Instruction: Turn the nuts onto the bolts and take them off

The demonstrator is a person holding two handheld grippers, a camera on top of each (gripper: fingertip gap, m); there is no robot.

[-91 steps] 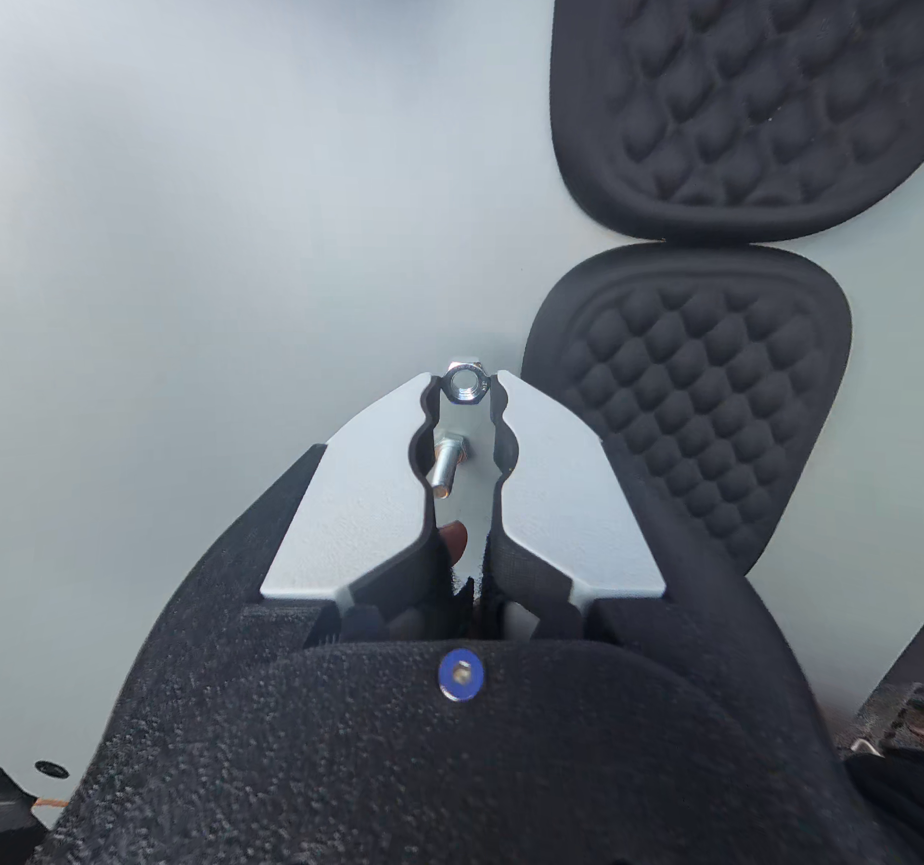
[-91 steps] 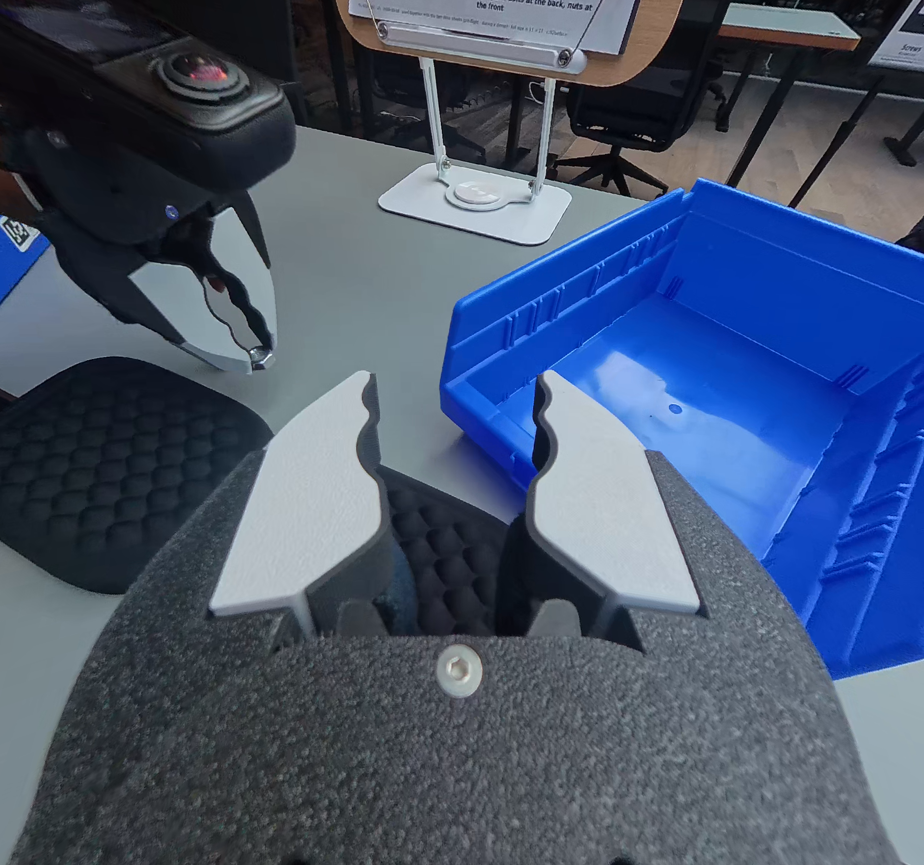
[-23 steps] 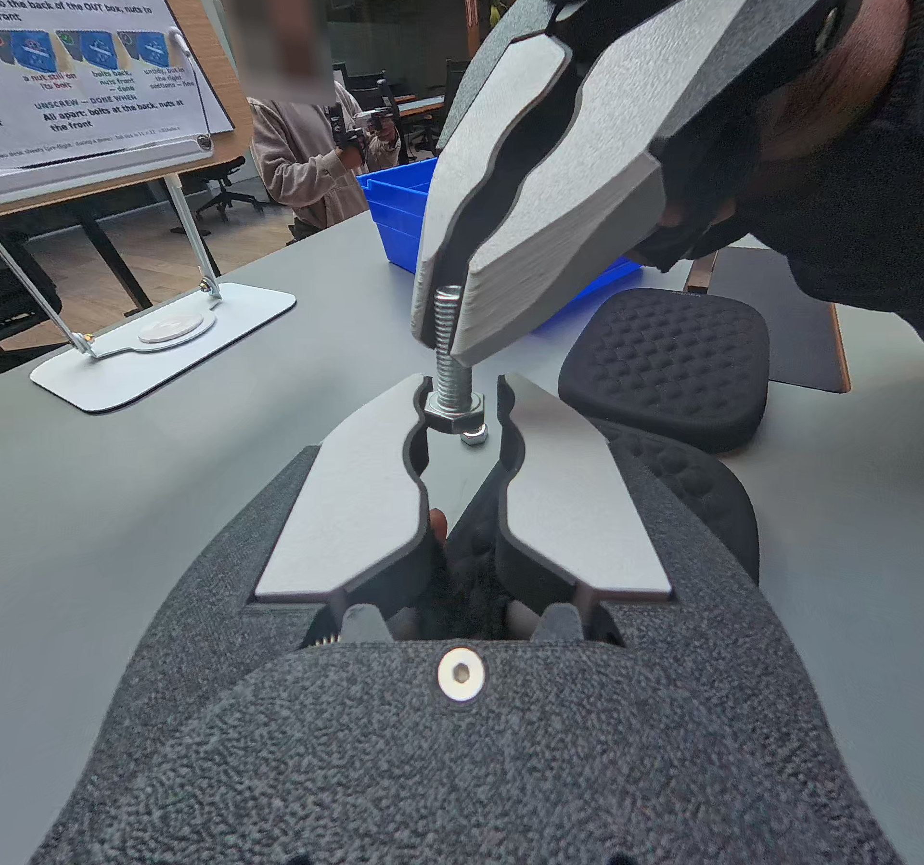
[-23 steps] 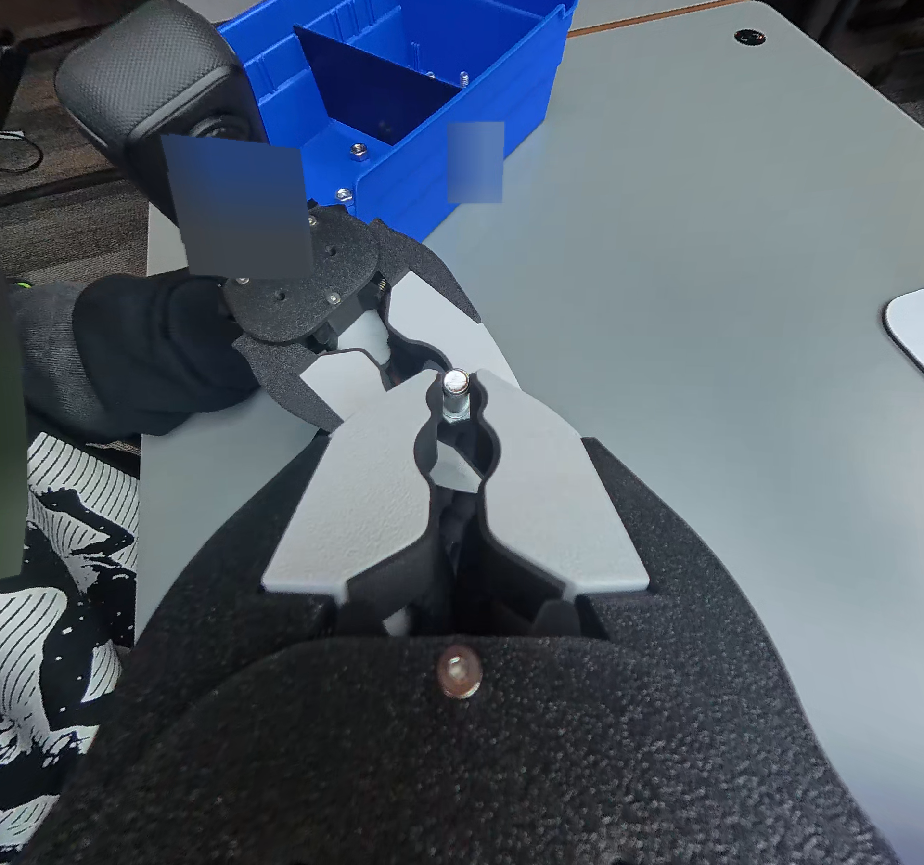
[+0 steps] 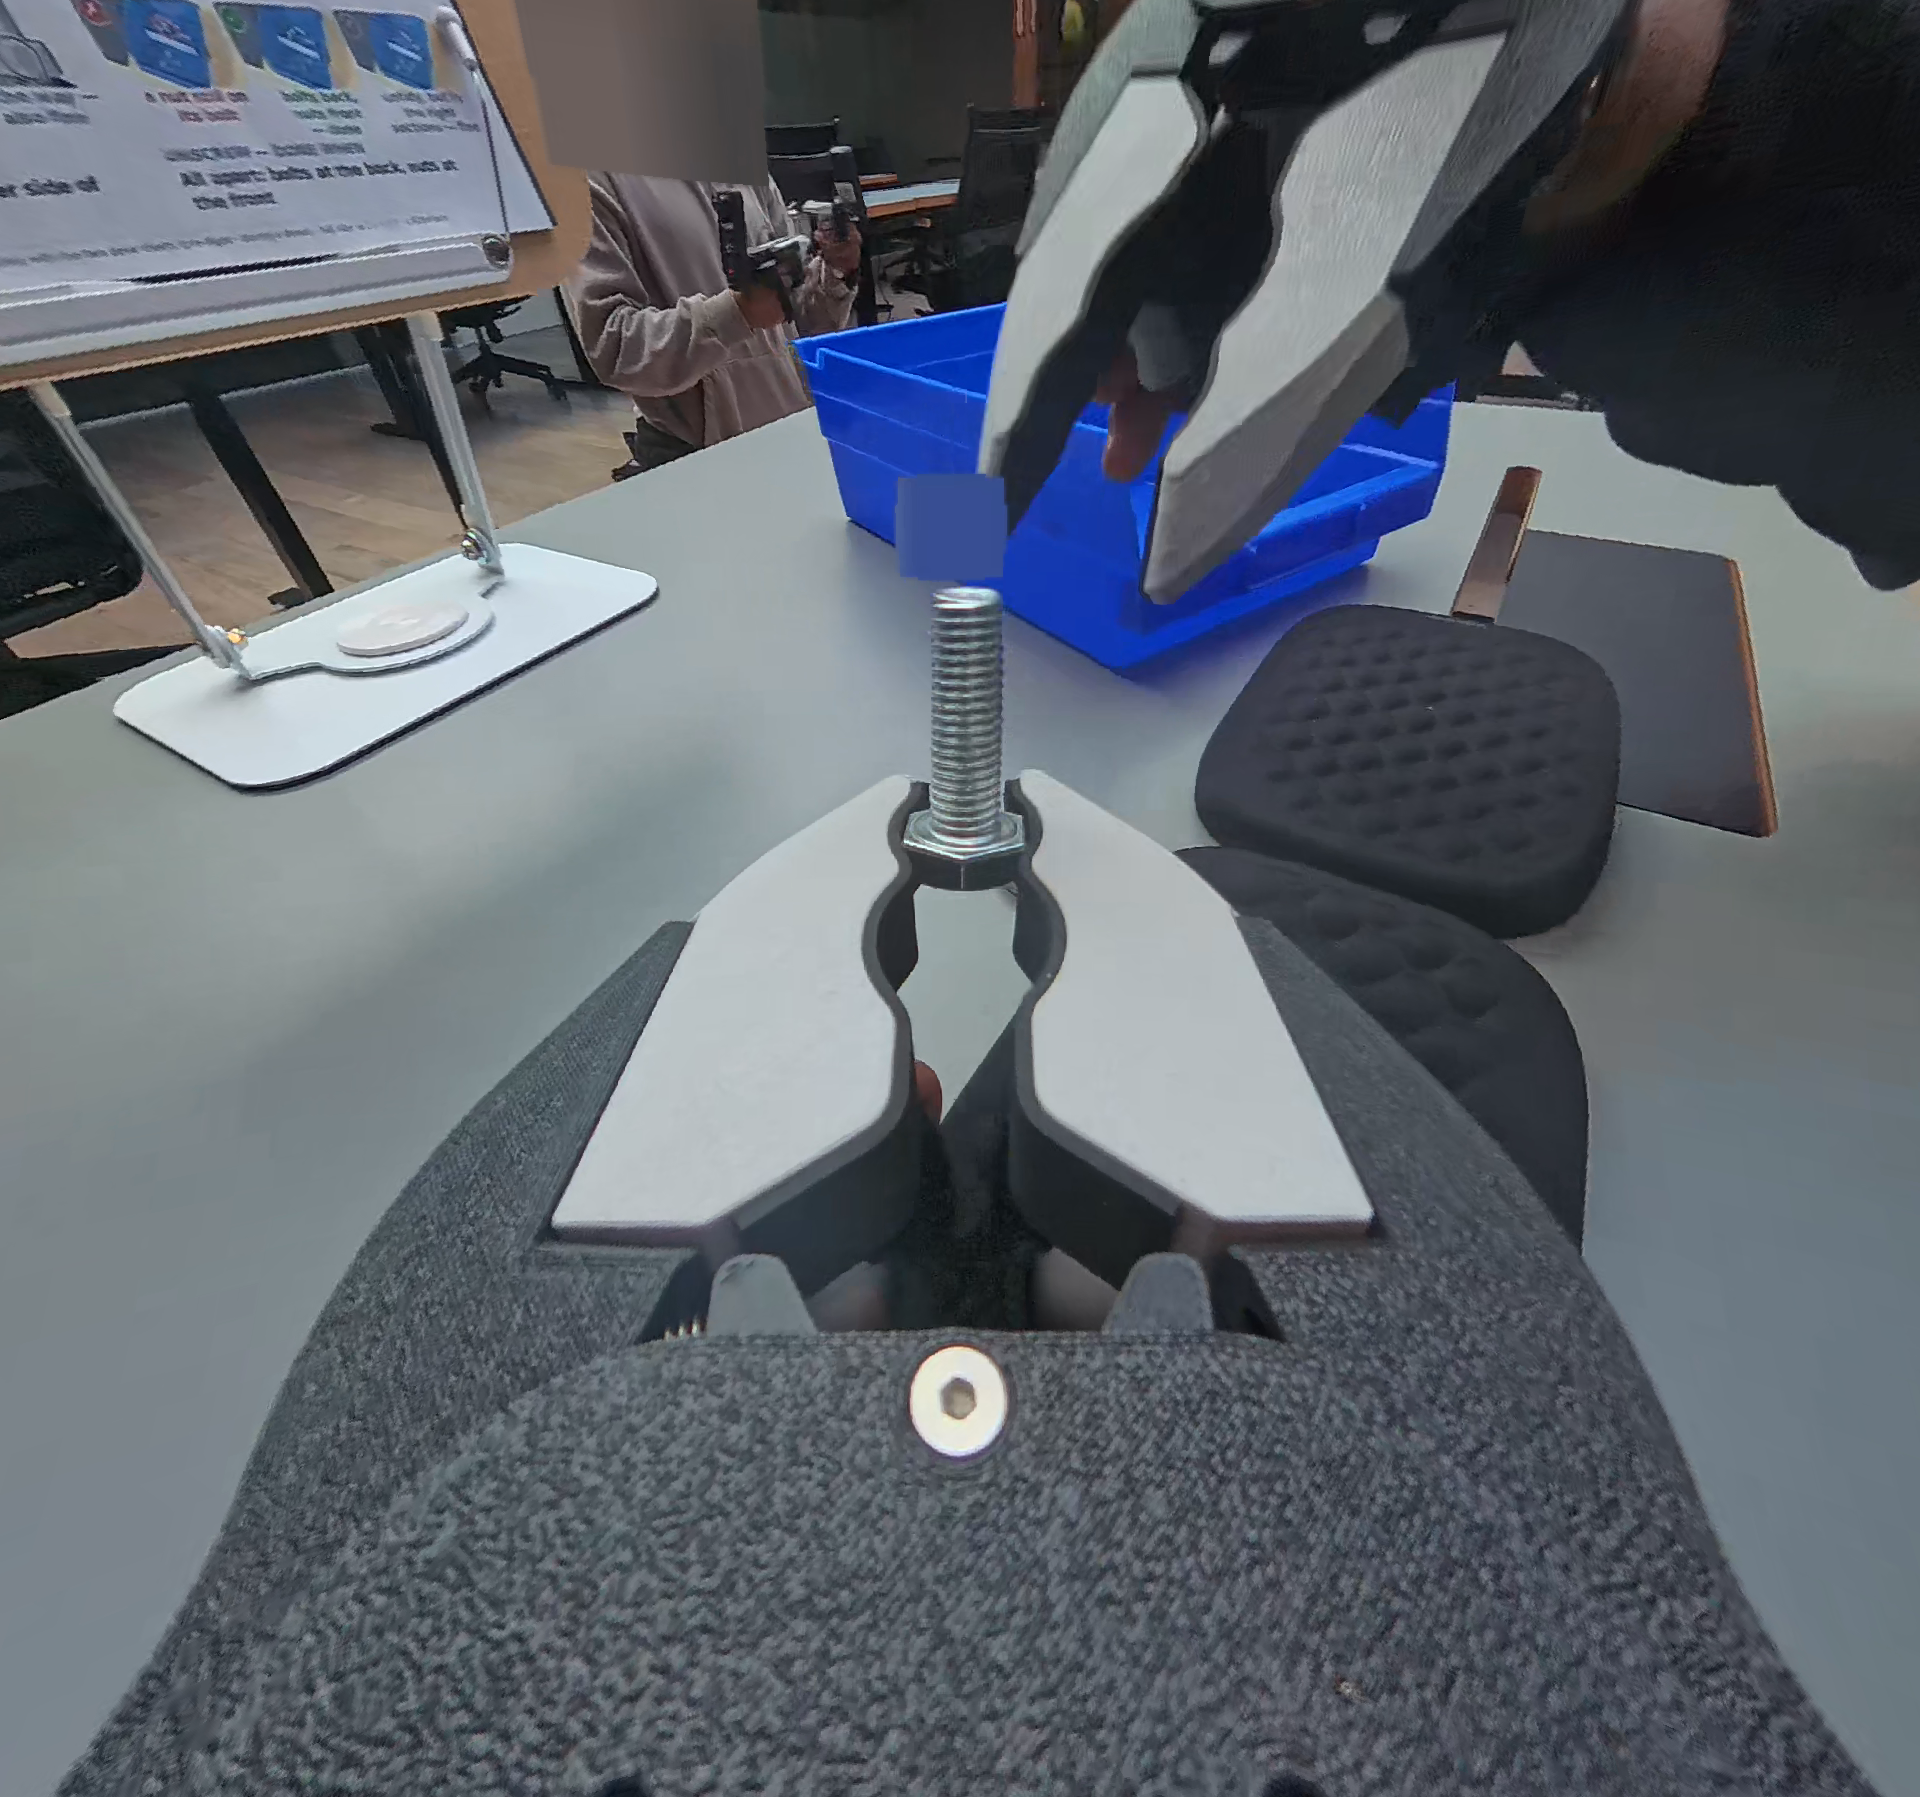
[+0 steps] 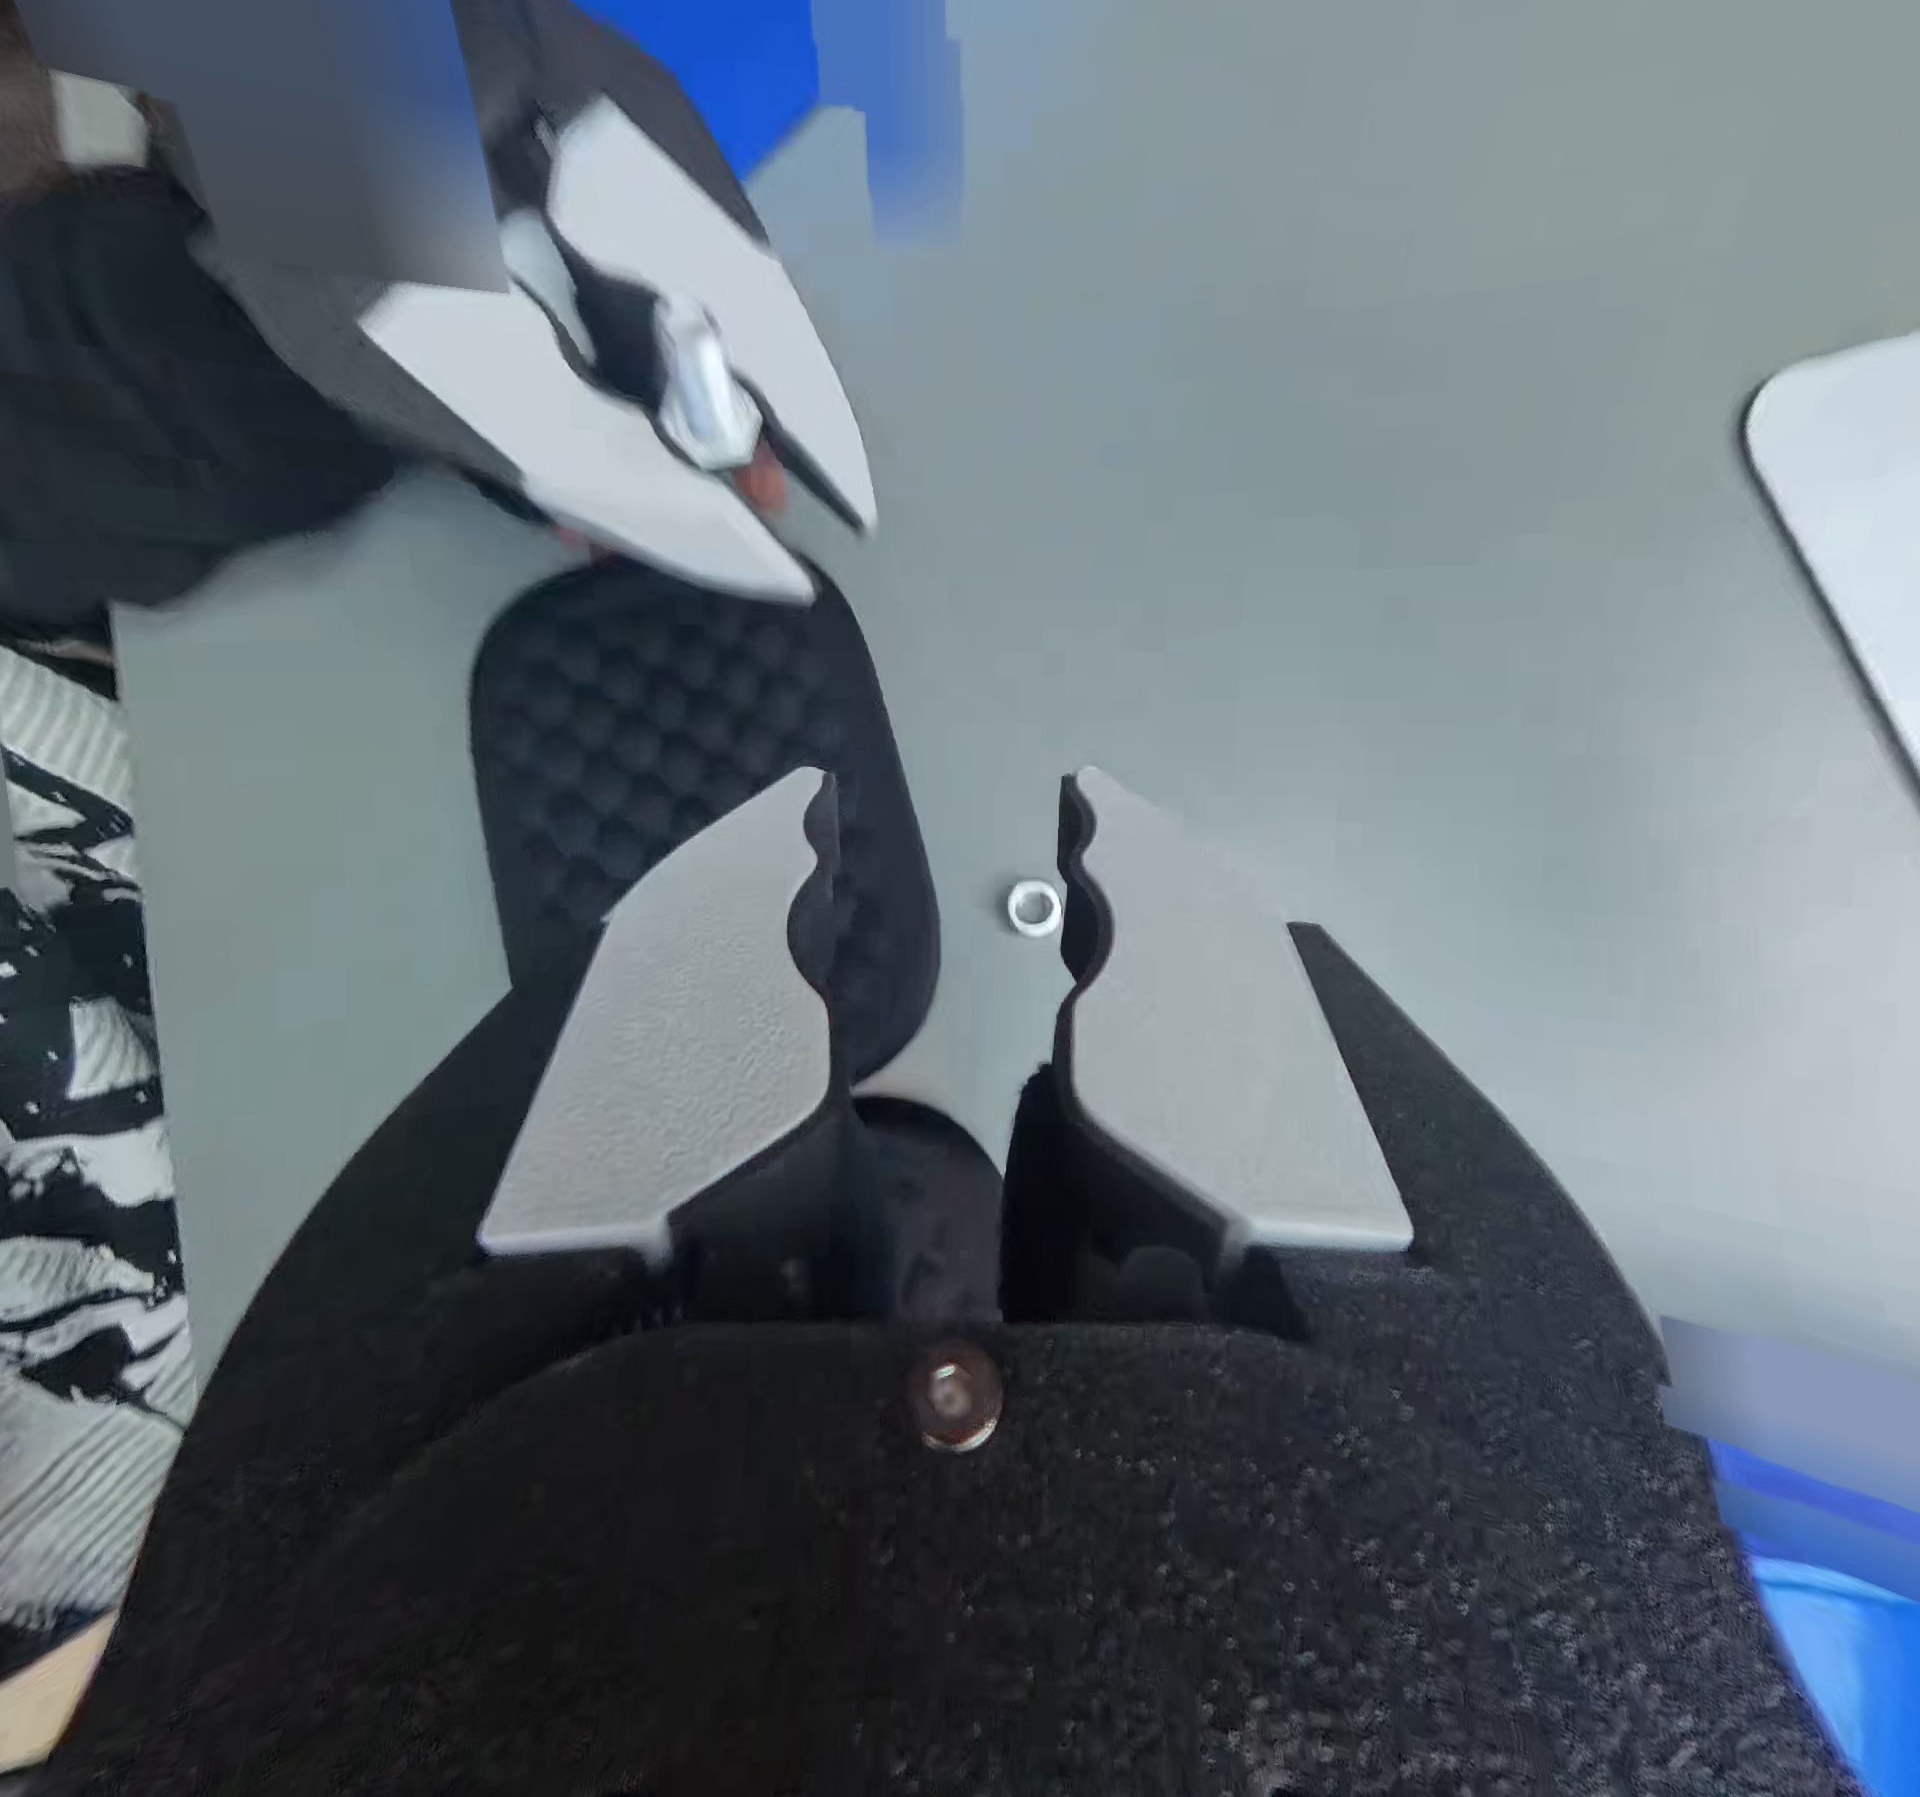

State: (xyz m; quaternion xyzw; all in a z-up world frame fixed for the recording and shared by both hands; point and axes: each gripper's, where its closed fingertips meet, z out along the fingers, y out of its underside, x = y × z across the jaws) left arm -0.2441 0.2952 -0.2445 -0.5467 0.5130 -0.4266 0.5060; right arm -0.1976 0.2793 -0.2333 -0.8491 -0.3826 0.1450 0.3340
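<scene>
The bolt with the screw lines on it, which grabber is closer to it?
Left. The left gripper is shut around the bolt at its hex base, so it touches it. The right gripper hangs open above the bolt's tip, not touching.

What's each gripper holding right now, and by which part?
Left gripper clamps the silver threaded bolt at its hex base, shank pointing up. Right gripper is open, holding nothing.

left wrist: low, level across table (image 5: 312, 1020) toward blue bin (image 5: 1081, 563) | right wrist: steep, close, downward | shared: bolt (image 5: 965, 708), black pad (image 6: 665, 760)
</scene>
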